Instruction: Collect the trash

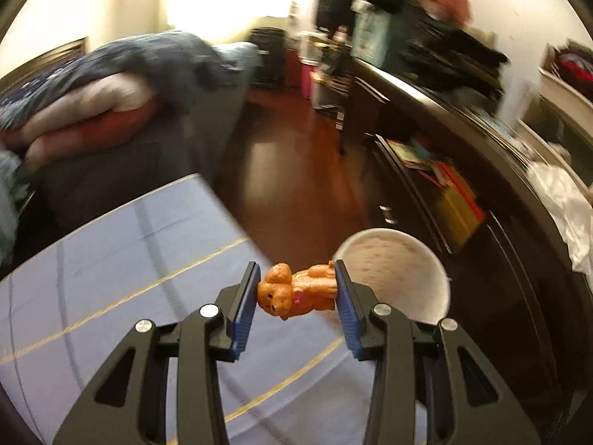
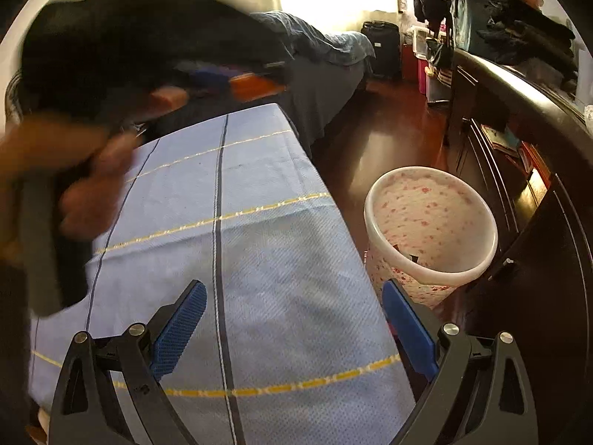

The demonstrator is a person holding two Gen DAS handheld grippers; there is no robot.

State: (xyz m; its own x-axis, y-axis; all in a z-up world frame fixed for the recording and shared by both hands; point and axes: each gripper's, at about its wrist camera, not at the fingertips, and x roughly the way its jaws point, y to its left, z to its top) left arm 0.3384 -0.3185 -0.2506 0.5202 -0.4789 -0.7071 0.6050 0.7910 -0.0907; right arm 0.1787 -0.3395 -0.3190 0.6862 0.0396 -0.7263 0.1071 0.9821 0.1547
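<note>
My left gripper (image 1: pixel 296 289) is shut on a small orange teddy bear figure (image 1: pixel 296 291), held sideways between the blue pads above the table's right edge, just left of the white bin (image 1: pixel 407 270) with pink flecks. My right gripper (image 2: pixel 292 311) is open and empty over the blue cloth-covered table (image 2: pixel 259 230). The bin (image 2: pixel 431 222) stands on the floor right of the table. The left gripper appears blurred at the left of the right wrist view (image 2: pixel 55 222), held by a hand.
A bed with blankets (image 1: pixel 111 85) lies beyond the table. A dark dresser (image 2: pixel 537 148) with clothes piled on top runs along the right. Dark wood floor (image 2: pixel 389 129) lies between them, with a suitcase (image 2: pixel 381 48) and boxes at the far wall.
</note>
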